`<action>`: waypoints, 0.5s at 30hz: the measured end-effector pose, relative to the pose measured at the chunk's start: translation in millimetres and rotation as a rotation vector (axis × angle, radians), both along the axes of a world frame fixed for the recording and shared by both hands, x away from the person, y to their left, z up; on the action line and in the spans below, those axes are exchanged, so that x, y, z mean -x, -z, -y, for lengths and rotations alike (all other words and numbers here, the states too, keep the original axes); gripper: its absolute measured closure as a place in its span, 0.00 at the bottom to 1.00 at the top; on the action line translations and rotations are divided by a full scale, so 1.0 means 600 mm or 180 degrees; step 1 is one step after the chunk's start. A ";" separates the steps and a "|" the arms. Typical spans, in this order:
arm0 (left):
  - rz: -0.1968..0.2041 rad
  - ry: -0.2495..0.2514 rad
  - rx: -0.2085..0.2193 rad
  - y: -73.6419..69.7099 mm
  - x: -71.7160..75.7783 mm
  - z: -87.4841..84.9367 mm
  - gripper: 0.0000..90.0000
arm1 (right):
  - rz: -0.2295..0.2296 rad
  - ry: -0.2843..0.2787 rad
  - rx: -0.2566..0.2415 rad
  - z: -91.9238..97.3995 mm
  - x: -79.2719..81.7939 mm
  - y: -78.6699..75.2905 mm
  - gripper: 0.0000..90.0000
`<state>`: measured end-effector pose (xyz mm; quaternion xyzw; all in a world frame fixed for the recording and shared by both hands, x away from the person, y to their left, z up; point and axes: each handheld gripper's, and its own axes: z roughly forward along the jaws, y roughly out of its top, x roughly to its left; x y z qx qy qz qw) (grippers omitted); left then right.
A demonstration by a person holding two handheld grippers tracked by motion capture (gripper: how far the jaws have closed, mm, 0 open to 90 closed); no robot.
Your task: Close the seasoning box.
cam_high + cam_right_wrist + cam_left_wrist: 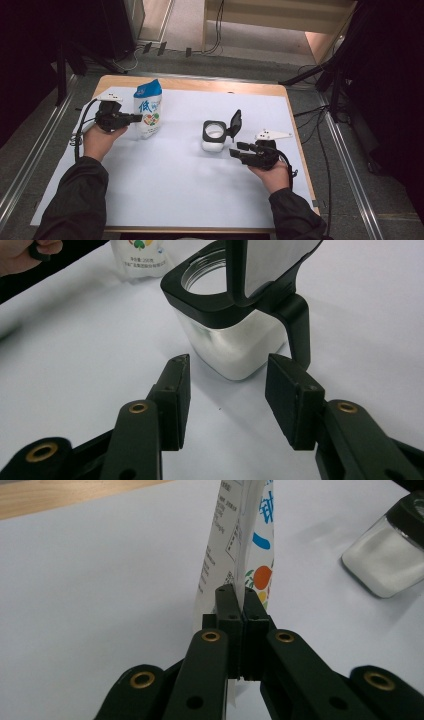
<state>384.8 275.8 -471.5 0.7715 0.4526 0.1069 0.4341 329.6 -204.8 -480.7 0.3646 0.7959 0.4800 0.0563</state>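
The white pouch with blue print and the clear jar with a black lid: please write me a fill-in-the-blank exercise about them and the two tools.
1. The left tool is shut on the edge of the white pouch with blue print, which stands ____.
2. The black hinged lid of the clear square jar stands ____.
3. The powder inside the jar is ____ in colour.
4. The jaws of the right tool are ____, with the jar just beyond them.

Missing words: upright; open; white; open

A lab-like recording room: white-covered table [200, 200], floor rails [30, 165], loose cables [215, 30], dark stands [330, 85] at upper right.
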 end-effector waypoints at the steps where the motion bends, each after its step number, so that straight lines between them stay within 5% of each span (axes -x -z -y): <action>1: 0.0004 0.0009 0.0025 0.002 0.002 -0.001 1.00 | -0.0011 0.0007 -0.0002 0.000 0.000 0.000 0.60; 15: -0.0048 -0.0010 0.0090 0.019 0.024 -0.016 0.94 | -0.0026 0.0026 -0.0024 -0.001 -0.008 0.000 0.60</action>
